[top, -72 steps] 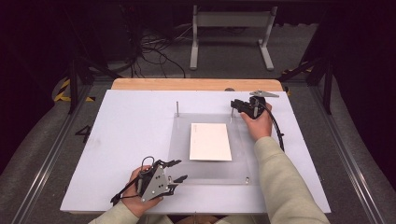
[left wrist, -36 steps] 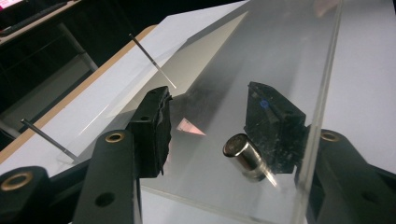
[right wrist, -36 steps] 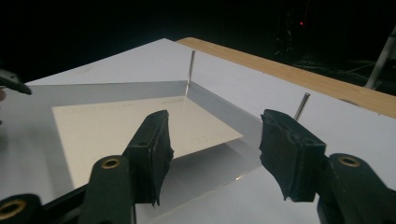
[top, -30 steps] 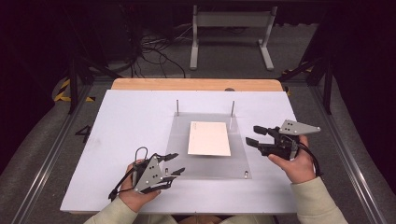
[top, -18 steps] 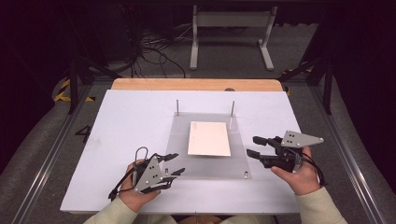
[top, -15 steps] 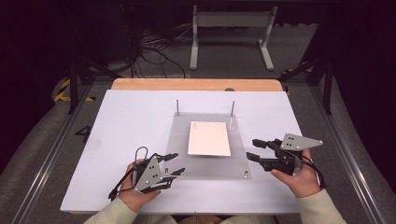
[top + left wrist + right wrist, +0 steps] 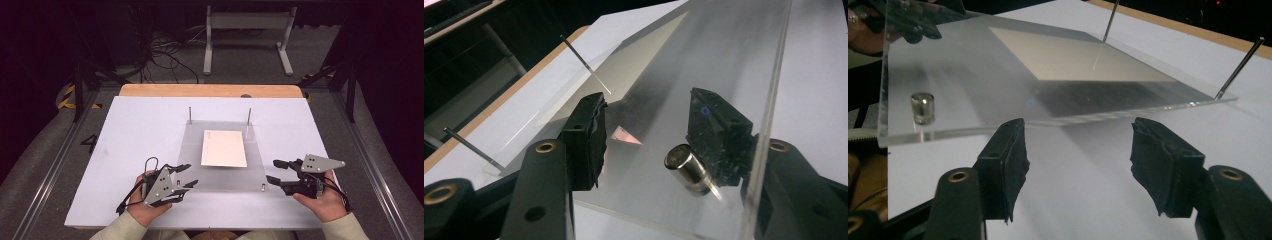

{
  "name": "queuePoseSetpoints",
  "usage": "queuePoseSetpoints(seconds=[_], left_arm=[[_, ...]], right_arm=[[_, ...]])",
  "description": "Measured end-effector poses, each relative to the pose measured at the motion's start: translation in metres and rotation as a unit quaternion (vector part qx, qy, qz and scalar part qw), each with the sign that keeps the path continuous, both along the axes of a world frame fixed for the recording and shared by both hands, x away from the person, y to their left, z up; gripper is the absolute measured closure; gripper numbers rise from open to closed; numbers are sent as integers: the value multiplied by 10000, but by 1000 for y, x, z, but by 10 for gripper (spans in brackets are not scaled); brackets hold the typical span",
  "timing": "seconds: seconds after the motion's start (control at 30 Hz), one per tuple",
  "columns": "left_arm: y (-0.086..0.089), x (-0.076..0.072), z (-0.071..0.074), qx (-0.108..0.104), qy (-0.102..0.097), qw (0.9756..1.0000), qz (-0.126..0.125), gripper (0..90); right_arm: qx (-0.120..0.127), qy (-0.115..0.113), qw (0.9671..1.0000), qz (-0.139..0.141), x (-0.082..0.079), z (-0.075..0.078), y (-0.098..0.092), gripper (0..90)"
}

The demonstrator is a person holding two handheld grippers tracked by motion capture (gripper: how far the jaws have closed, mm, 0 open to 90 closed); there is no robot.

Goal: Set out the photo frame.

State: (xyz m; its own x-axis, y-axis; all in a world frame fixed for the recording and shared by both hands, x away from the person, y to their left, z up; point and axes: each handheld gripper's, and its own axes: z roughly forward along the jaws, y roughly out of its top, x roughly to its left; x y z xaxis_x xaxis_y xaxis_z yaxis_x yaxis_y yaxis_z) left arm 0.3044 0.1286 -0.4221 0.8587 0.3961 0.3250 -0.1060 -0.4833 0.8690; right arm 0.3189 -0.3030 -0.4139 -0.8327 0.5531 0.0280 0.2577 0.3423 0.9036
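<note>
The clear acrylic plate (image 7: 222, 157) lay on the white counter (image 7: 135, 130), a white card (image 7: 224, 148) beneath its middle and two thin pins (image 7: 190, 114) standing at its far corners. The left gripper (image 7: 186, 176) sat at the plate's near-left corner, its jaws straddling the edge without visibly pinching it, probably to steady it. The right gripper (image 7: 274, 171) hovered just off the plate's right edge, jaws just widened and empty, seemingly lining up to take that side.
</note>
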Motion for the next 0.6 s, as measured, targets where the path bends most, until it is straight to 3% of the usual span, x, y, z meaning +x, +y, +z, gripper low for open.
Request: queuePoseSetpoints(seconds=[0.27,0.37,0.43,0.6], left_arm=[[0,0,0,-8,2,10000,2,485],[0,0,0,-12,-1,10000,-6,485],[0,1,0,-32,7,10000,-23,482],[0,1,-1,-49,26,10000,-25,480]], right_arm=[[-126,-61,9997,204,-5,-9,9,301],[-91,-250,9991,337,-8,-7,17,256],[-85,-565,9973,459,-9,-5,24,199],[-146,-815,9952,525,-8,-7,31,149]])
